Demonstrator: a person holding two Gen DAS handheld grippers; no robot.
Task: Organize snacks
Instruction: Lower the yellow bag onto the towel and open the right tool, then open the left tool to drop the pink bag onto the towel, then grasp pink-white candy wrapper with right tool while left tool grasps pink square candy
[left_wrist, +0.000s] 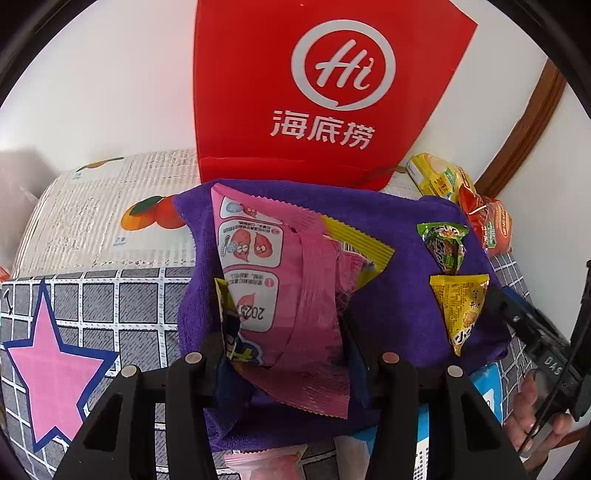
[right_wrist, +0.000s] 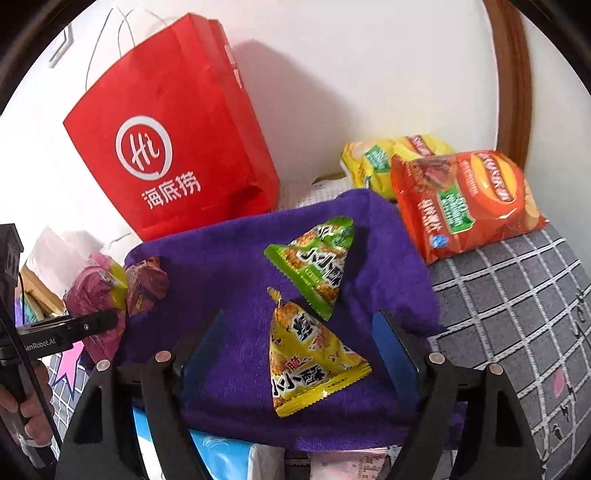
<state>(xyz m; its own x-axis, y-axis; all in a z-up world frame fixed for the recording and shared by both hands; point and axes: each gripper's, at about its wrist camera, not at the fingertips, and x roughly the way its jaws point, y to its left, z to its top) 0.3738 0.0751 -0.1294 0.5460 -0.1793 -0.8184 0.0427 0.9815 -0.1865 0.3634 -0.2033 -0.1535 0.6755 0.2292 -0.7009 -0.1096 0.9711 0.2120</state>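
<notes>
My left gripper (left_wrist: 284, 350) is shut on a pink snack packet (left_wrist: 291, 295) and holds it over the purple towel (left_wrist: 402, 236); a yellow-edged packet (left_wrist: 354, 247) lies behind it. In the right wrist view the left gripper (right_wrist: 110, 321) shows at the left with the pink packet (right_wrist: 92, 291). My right gripper (right_wrist: 299, 339) is open, its fingers on either side of a yellow triangular snack pouch (right_wrist: 310, 350) lying on the towel (right_wrist: 221, 266). A green triangular pouch (right_wrist: 317, 266) lies just beyond it. Both pouches show in the left view, yellow (left_wrist: 461, 310) and green (left_wrist: 443, 243).
A red paper bag (left_wrist: 314, 85) stands upright at the back against the wall, also in the right wrist view (right_wrist: 173, 140). Orange (right_wrist: 465, 203) and yellow (right_wrist: 384, 162) chip bags lie at the back right. A checked grey cloth (right_wrist: 517, 295) covers the surface. Blue-white boxes (right_wrist: 221, 458) sit under the towel.
</notes>
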